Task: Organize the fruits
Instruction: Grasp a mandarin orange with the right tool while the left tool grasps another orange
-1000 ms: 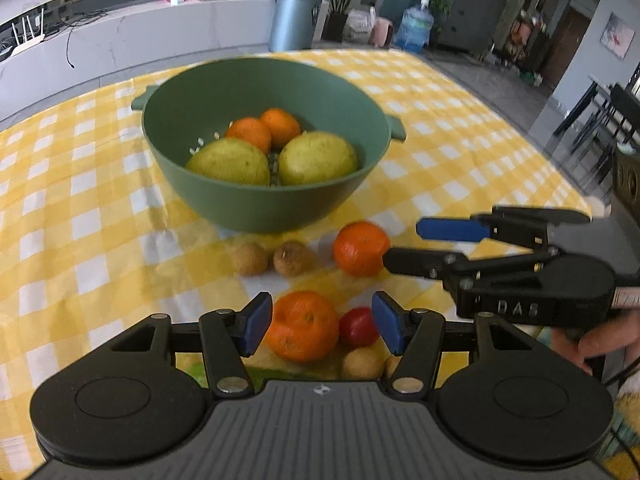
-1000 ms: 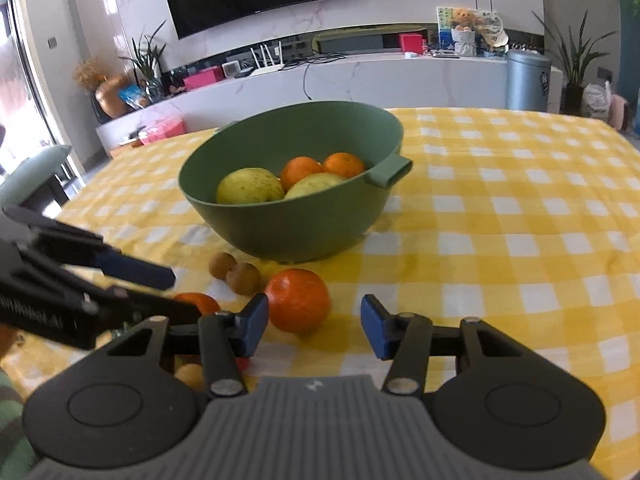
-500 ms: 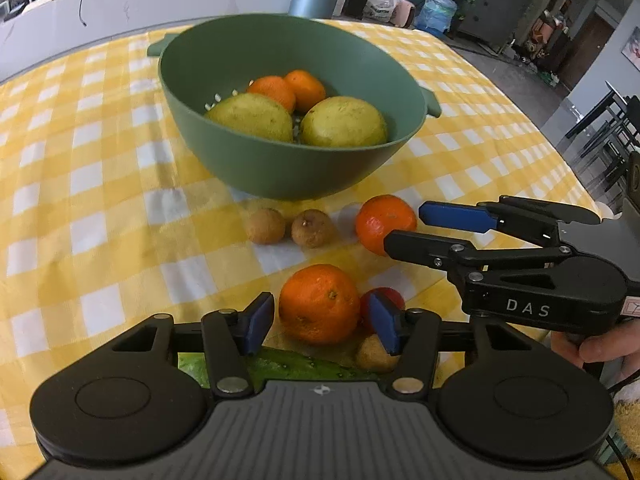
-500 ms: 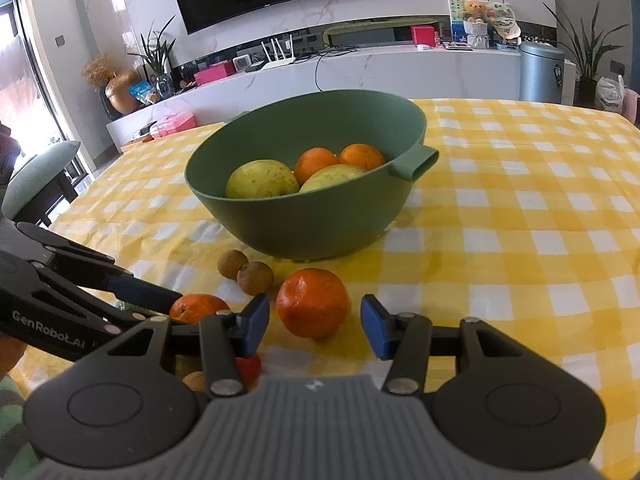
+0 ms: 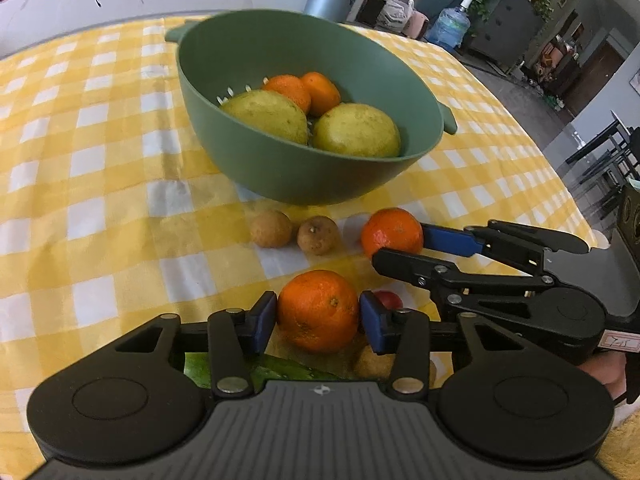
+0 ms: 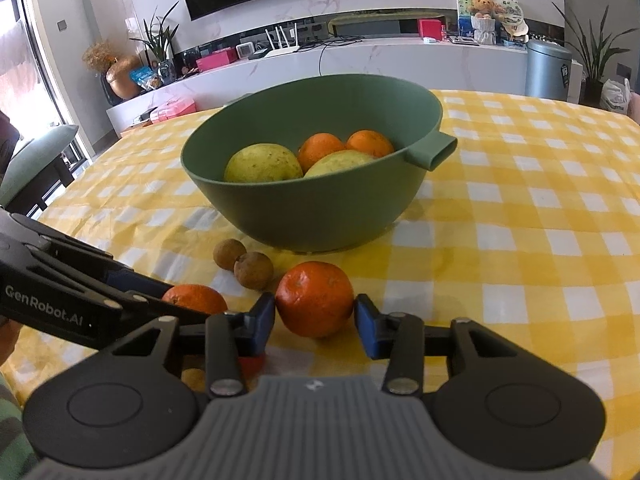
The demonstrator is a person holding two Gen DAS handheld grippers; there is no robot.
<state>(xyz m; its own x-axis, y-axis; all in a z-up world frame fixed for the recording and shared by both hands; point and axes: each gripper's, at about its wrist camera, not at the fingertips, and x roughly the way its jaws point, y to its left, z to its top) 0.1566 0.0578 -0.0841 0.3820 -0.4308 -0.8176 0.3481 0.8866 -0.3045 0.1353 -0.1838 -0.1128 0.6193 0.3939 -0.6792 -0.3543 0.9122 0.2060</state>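
Note:
A green bowl [image 5: 280, 176] [image 6: 320, 216] on the yellow checked cloth holds two yellow-green pears and two tangerines. In front of it, my left gripper [image 5: 318, 320] is closing on a tangerine [image 5: 318, 310], and its blue pads touch the fruit's two sides. The right wrist view shows this same gripper [image 6: 184, 302] at the left, around that tangerine [image 6: 194, 300]. My right gripper [image 6: 315, 322] is closing too, its pads against the sides of a second tangerine [image 6: 316, 304] [image 5: 392, 232] nearer the bowl. Both fruits rest on the cloth.
Two small brown longans [image 5: 272, 228] [image 5: 318, 235] lie between the tangerines and the bowl. A red cherry tomato [image 5: 390, 300], another small brown fruit [image 5: 372, 364] and something green [image 5: 208, 364] sit under the left gripper. The table edge runs along the right, with chairs beyond it.
Both pairs of jaws have narrowed until the pads meet their tangerines. The left view has tipped and rolled a little, and the right gripper has edged forward around its fruit.

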